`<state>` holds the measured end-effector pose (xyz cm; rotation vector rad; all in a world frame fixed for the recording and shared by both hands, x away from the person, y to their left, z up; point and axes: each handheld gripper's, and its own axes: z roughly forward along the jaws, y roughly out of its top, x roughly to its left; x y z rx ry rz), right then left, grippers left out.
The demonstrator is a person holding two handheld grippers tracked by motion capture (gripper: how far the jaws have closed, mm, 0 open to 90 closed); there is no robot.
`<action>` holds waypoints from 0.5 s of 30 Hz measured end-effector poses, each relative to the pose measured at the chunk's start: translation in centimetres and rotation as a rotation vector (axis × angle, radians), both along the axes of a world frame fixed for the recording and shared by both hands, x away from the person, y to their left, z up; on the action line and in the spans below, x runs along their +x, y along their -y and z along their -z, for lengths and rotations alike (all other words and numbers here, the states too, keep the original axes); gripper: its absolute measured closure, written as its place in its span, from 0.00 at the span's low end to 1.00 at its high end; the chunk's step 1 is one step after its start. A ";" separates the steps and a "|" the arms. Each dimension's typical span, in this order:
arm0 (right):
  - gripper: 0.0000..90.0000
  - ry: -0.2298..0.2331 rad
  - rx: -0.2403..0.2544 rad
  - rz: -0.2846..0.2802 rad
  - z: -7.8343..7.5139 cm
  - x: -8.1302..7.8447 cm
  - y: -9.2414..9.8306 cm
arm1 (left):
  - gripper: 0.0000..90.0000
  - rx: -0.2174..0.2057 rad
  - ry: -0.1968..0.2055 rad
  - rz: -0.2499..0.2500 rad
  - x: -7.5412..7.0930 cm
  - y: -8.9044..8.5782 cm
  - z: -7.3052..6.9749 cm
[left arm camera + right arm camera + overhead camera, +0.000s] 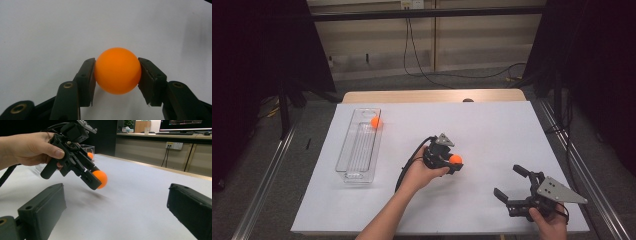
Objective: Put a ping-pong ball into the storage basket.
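Observation:
An orange ball [117, 70] sits squeezed between the two black pads [86, 82] of my left gripper [454, 163], which is shut on it above the white sheet near the table's middle. From the right gripper view the same ball [100, 179] hangs clear of the table in that tilted gripper [96, 180]. A second orange ball [375, 122] lies at the far end of the clear plastic tray [354, 175]. My right gripper [508, 183] stands open near the front right corner, with nothing between its fingers [42, 210].
The clear tray stands at the left of the white sheet [492, 125]. Bare wood of the table [432, 96] shows along the far edge. Cables lie on the floor beyond. A counter with a wall socket [174, 145] shows in the right gripper view.

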<state>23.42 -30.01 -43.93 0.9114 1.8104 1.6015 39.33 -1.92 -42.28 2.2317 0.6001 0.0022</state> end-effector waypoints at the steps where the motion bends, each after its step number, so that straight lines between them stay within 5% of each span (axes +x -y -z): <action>1: 0.01 0.000 -0.001 0.000 0.0 0.0 0.0 | 0.56 0.001 0.000 -0.003 0.0 -0.1 0.0; 15: 0.01 -0.003 0.001 0.003 0.0 0.0 0.0 | 0.56 0.005 -0.010 -0.026 -0.1 -2.0 0.3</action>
